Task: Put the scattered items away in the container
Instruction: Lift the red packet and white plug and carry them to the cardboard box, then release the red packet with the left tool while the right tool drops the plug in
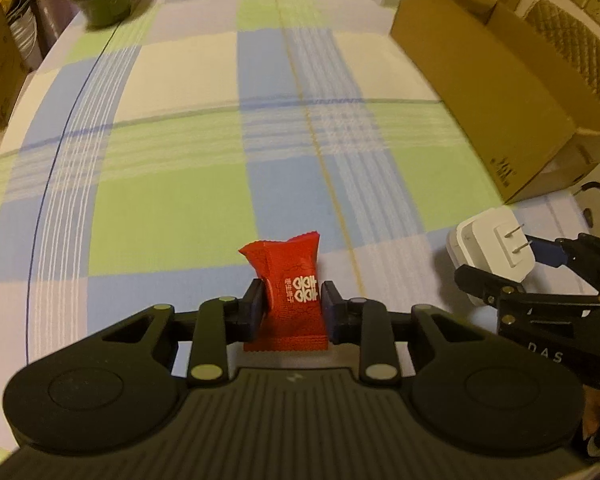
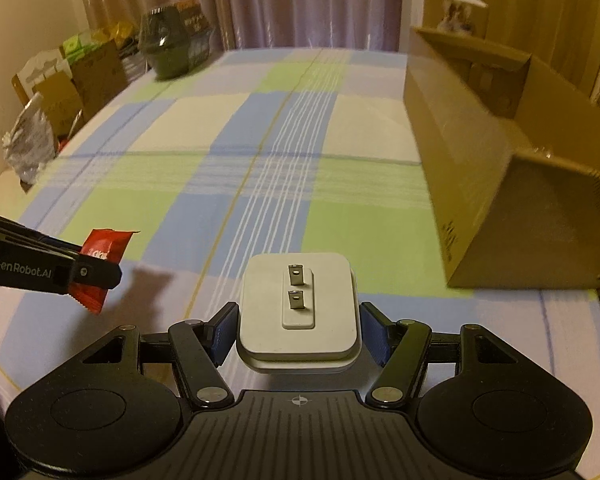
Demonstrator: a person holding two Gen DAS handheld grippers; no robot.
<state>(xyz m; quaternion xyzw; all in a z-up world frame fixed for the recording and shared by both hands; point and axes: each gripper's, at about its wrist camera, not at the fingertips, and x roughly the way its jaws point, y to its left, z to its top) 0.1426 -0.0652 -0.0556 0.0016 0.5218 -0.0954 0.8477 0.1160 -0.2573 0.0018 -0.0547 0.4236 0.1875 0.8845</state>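
Clamping a light, crinkly red candy packet (image 1: 290,300) mid-body, the left gripper (image 1: 290,306) waits; the right gripper (image 2: 298,330) pinches a rigid white charger (image 2: 298,312) by its flanks.

Two grippers are counted: the left gripper (image 1: 291,312) at lower centre of the left wrist view, and the right gripper (image 2: 298,332) at lower centre of the right wrist view.

One red snack packet (image 1: 288,292) is counted, lower centre.

One white plug adapter (image 2: 298,306) is counted, lower centre of the right wrist view; two metal prongs (image 2: 296,286) are recorded on its upper face.

One open cardboard box (image 1: 488,92) is counted, at the right of the frame.

One checked cloth (image 1: 220,140) is counted, covering the desk.

One dark green pot-shaped item (image 2: 168,48) is counted, upper left; its kind cannot be told.
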